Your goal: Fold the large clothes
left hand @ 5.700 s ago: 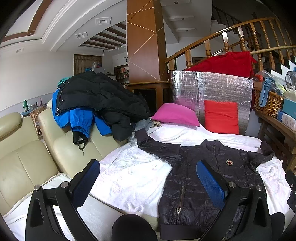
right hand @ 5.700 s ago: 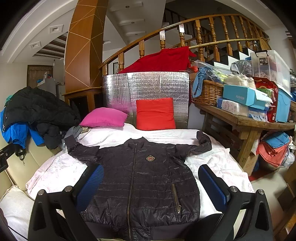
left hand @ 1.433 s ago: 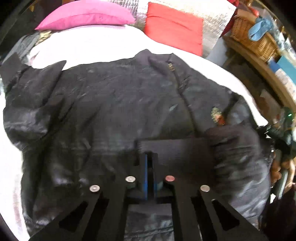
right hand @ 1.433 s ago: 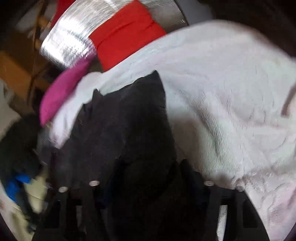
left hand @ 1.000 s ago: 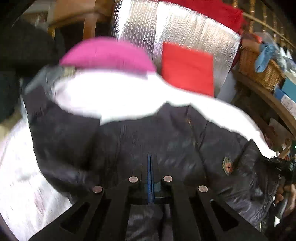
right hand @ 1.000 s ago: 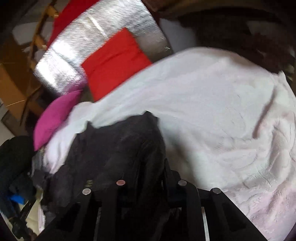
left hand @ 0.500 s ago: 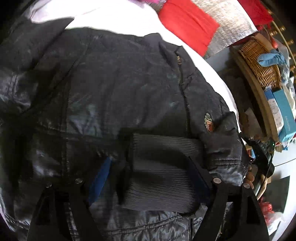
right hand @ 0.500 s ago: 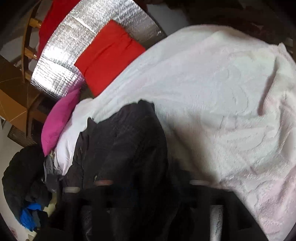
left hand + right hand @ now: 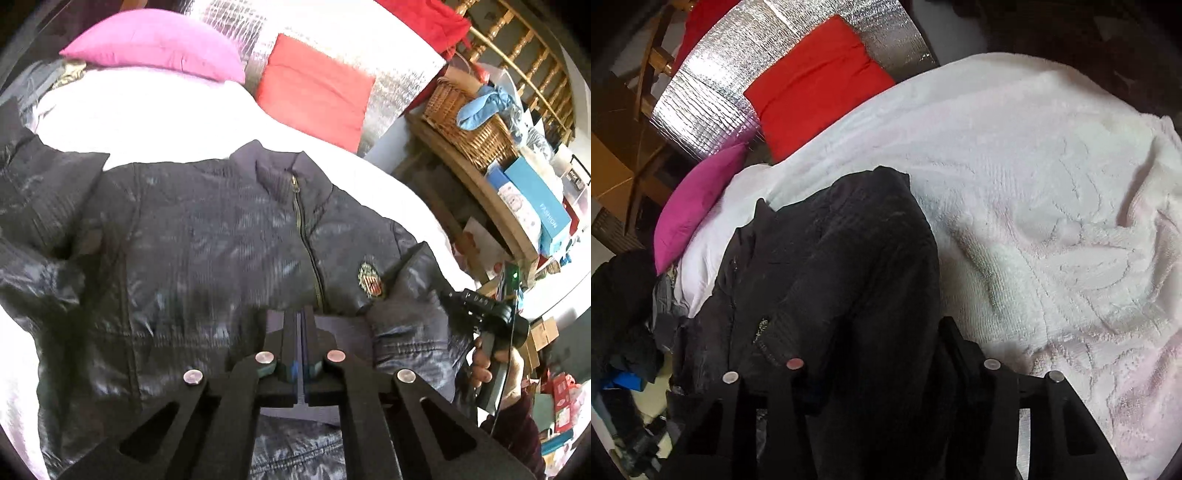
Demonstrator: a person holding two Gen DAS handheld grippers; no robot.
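A black quilted jacket [image 9: 207,236] lies front up on a white blanket [image 9: 147,122], zipped, with a crest badge [image 9: 369,283] on the chest. Its right sleeve is folded across the front, the ribbed cuff [image 9: 340,332] at the middle. My left gripper [image 9: 302,325] is shut on that cuff. In the right wrist view the jacket [image 9: 827,280] fills the lower left, and my right gripper [image 9: 879,369] is shut on the folded sleeve fabric, which hides the fingertips. The right hand and its gripper handle [image 9: 487,332] show at the jacket's right edge.
A pink pillow [image 9: 155,44] and a red pillow [image 9: 314,88] lean on a silver foil panel [image 9: 391,48] at the back. A wooden shelf [image 9: 480,184] with a wicker basket [image 9: 465,114] and boxes stands to the right. Bare white blanket [image 9: 1052,206] lies right of the jacket.
The left gripper was open around the cuff half a second ago and has shut on it. The view has lifted back from the jacket. The right gripper has stayed on the sleeve.
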